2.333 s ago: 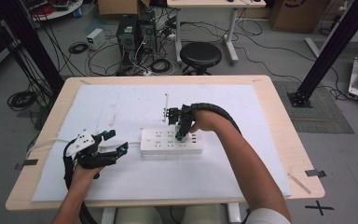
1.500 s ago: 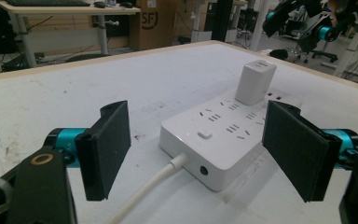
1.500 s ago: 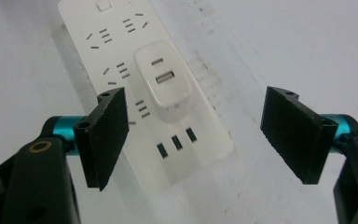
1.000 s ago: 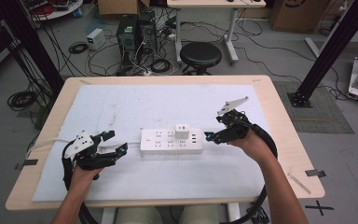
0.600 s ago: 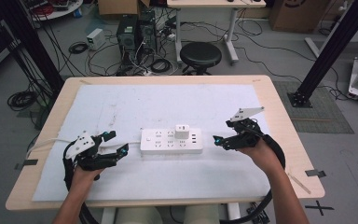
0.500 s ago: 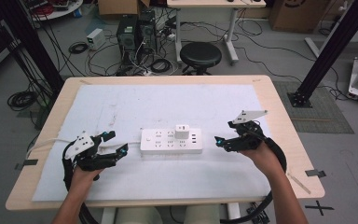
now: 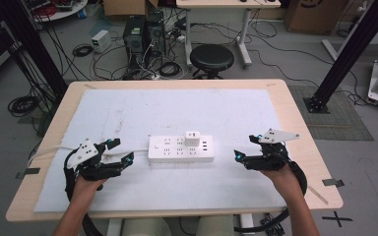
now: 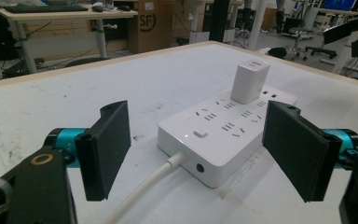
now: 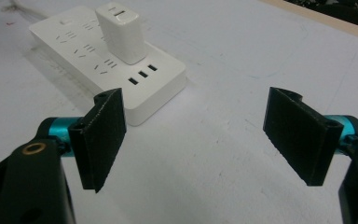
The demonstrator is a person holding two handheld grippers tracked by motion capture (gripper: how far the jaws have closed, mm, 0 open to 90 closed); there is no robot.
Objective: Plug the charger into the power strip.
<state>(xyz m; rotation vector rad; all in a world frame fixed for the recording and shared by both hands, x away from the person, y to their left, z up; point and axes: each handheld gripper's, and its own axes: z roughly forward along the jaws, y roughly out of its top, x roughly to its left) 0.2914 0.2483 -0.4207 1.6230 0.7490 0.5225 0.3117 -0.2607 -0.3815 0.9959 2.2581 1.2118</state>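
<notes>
A white power strip (image 7: 181, 149) is seen lying flat near the middle of the white mat (image 7: 128, 113) that covers the table (image 7: 295, 123), with a white charger (image 7: 192, 137) plugged upright into one of its sockets.

In the high view, the whole layout is given: the left gripper (image 7: 128, 158) is held just beside the strip's left end, and the right gripper (image 7: 237, 156) is held well apart from its right end. The white cable (image 7: 49, 150) is seen running from the strip's left end toward the table's left edge.

In the left gripper view, the cable entry (image 8: 179, 158), a round socket and a push button on the strip's near end are resolved; these are too small to tell from above. Both jaws are seen spread wide, with the strip's end lying ahead of them, untouched.

In the right gripper view, three slots at the strip's near end (image 9: 142, 74) are shown beside the charger (image 9: 121, 32). The jaws are spread wide, with nothing between them.

Compared with the earliest frame, the right gripper has been withdrawn from above the charger to the right and lowered toward the mat. The left gripper, strip and charger are unchanged.
</notes>
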